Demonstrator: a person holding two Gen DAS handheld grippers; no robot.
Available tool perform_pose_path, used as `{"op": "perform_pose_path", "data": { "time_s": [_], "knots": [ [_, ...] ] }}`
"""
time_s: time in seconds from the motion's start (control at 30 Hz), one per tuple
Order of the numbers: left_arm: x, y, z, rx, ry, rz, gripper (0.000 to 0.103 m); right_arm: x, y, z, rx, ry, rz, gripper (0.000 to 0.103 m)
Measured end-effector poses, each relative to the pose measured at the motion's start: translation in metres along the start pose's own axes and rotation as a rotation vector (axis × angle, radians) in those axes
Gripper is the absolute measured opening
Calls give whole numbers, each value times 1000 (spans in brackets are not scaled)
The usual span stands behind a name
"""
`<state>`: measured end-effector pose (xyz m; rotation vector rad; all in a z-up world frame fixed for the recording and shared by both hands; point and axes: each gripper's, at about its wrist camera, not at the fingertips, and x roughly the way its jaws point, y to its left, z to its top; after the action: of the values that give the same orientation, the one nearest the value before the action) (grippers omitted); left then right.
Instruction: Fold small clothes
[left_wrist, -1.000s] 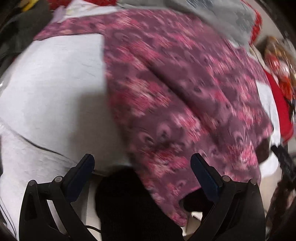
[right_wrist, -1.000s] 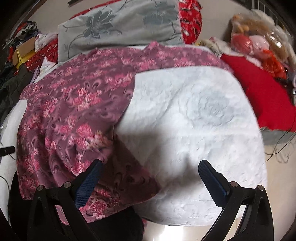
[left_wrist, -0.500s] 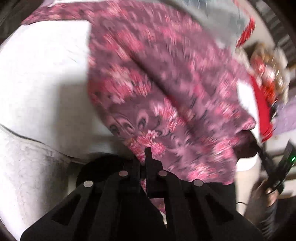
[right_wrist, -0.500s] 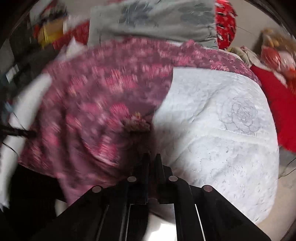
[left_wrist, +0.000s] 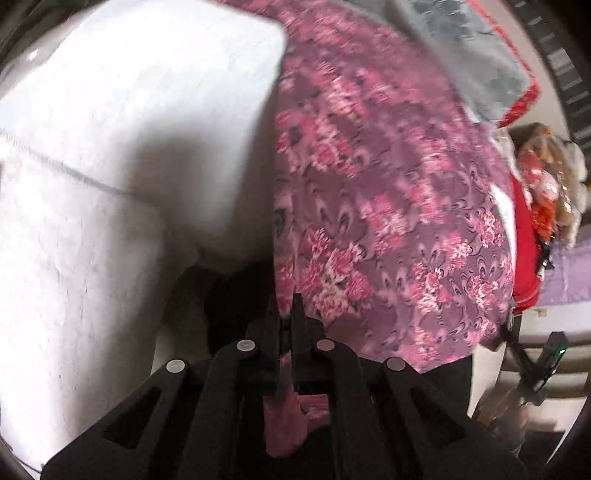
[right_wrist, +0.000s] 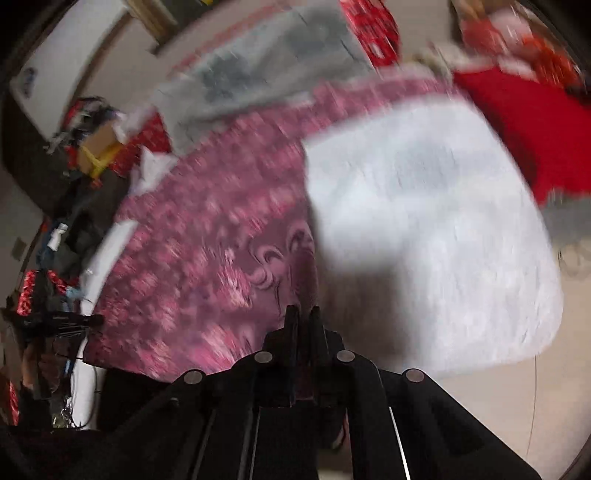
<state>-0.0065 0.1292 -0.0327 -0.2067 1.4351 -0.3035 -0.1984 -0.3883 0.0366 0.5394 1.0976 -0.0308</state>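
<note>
Your left tongs (left_wrist: 284, 306) are pressed together on the near edge of the purple garment printed with pink flowers (left_wrist: 388, 206), and a fold of that cloth hangs down between the black finger arms below the tips. Your right tongs (right_wrist: 303, 317) are likewise pinched shut on the same flowered garment (right_wrist: 207, 266), gripping its edge where it meets the bed's white quilted cover (right_wrist: 424, 229).

The garment lies spread on the bed. In the left wrist view it covers the right half of the picture, with the white cover (left_wrist: 129, 129) bare to its left. In the right wrist view it fills the left and middle, running back to a grey pillow with a darker flower print (right_wrist: 266, 70) at the far end of the bed. Much of both views is blurred, so you cannot read the garment's shape or tell which part of it each tong holds.

A red blanket (right_wrist: 528, 133) sits on the far right of the bed, just beside the white cover. Clutter, including a cardboard box tied with yellow strap (right_wrist: 98, 147), lies off the bed's left side.
</note>
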Motion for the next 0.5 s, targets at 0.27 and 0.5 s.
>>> {"op": "perform_pose_path", "data": {
  "time_s": [0.27, 0.5],
  "knots": [
    [-43, -27, 28, 116, -142, 67, 7, 4, -8, 40, 62, -37, -31, 16],
    [-4, -103, 78, 254, -173, 85, 35, 57, 34, 117, -38, -110, -90, 55]
  ]
}}
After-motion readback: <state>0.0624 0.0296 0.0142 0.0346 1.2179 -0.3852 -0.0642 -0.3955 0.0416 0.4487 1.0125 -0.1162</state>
